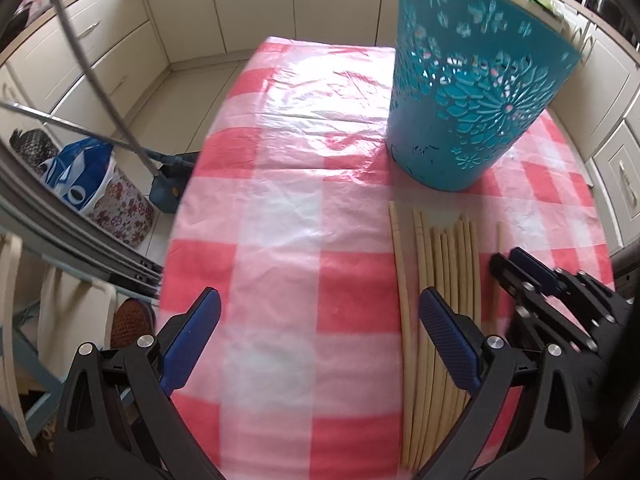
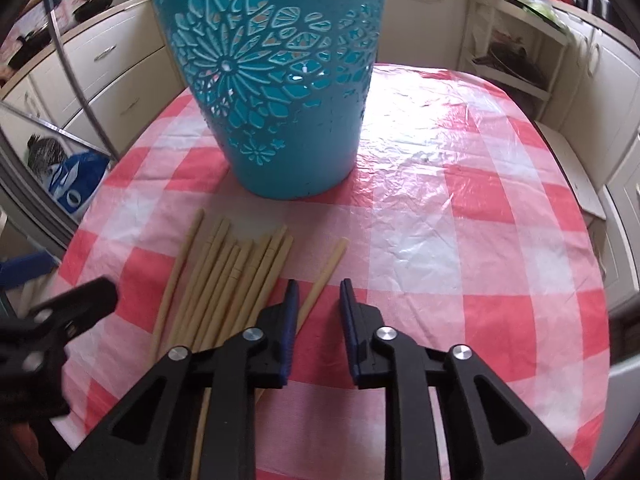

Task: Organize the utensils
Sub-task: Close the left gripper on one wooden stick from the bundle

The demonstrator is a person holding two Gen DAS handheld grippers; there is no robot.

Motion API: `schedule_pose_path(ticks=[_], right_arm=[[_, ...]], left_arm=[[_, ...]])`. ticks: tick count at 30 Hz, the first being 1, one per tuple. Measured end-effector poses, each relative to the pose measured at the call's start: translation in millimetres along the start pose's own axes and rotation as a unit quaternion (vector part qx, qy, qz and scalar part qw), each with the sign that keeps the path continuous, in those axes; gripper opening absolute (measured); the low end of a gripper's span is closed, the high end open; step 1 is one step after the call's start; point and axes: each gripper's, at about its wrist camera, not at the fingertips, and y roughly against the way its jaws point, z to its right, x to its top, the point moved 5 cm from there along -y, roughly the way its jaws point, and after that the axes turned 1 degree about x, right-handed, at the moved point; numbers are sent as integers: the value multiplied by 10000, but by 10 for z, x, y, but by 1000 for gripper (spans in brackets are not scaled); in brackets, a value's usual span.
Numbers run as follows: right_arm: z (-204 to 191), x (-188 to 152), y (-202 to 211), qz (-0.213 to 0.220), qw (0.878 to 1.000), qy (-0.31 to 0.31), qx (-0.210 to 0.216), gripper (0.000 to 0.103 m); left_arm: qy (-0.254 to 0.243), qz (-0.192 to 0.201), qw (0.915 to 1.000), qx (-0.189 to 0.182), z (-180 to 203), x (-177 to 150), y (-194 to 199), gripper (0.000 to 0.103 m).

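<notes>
Teal cutout holder (image 2: 276, 92) stands upright on pink-checked tablecloth (image 2: 460, 240). Wooden chopsticks (image 2: 236, 280) lie flat in loose bundle just in front of holder, tips toward it, one stray chopstick (image 2: 326, 276) slightly apart on right side. Right gripper (image 2: 318, 296) low over cloth, jaws narrowed to small gap, nothing pinched; stray chopstick runs beside its left finger, passing under it. Left gripper (image 1: 320, 312) hovers with jaws spread wide, empty, its right finger (image 1: 448, 336) over bundle. Kitchen cabinets (image 1: 200, 12) behind table.
</notes>
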Motion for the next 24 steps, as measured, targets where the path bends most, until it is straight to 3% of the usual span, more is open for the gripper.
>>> schedule_pose_path(ticks=[9,14,18,24], right_arm=[[254,-17,42,-103,9979,230,605,10],[279,-34,84,-116,9980,370,507,10],[212,-27,69,-112,9981,517,320,10],[200,-1,37,-88,9985,528,108,10]], left_arm=[[-283,-9,9990,335,209,178,-262,95],[-377,-75,9987,321,267,170,-368,81],[-394,64,9992,9,302,179,-373,67],[-555,208,9981,-182,315,165,-358,56]])
